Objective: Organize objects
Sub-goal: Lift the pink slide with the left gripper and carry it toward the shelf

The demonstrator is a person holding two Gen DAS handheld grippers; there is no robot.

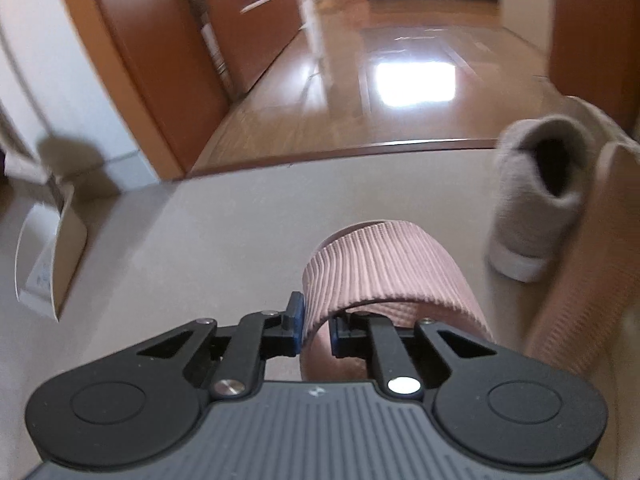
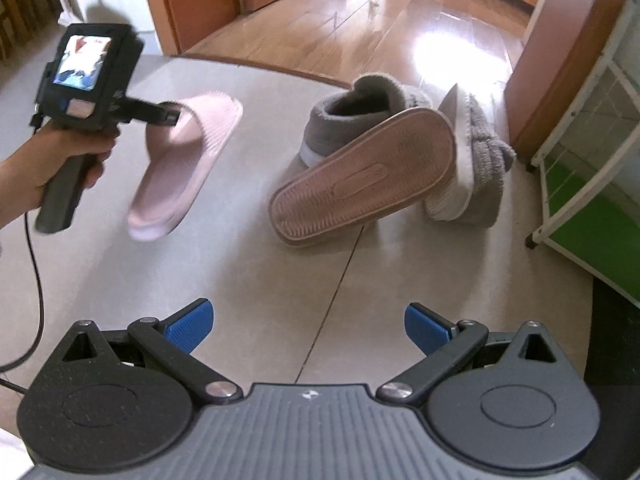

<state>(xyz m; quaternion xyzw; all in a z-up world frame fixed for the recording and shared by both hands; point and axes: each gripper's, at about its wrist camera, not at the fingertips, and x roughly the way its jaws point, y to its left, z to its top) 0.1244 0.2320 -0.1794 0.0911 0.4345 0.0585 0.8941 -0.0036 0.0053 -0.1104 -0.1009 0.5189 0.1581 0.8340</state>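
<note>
While left gripper [image 1: 316,322] fingers clamp ribbed pink slide [image 1: 380,268] (strap), right gripper [image 2: 309,330] fingers gape, empty.

The left wrist camera looks steeply down, very near the pink slide [image 1: 384,272] at 6 o'clock. The right wrist camera looks down from farther back, with the same slide [image 2: 188,164] at 10 o'clock. Both views share the grey slipper [image 1: 536,200] [image 2: 352,116].

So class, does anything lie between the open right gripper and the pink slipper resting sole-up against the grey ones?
Nothing visible does. Only bare floor lies between the right gripper and the upturned pink slipper.
</note>
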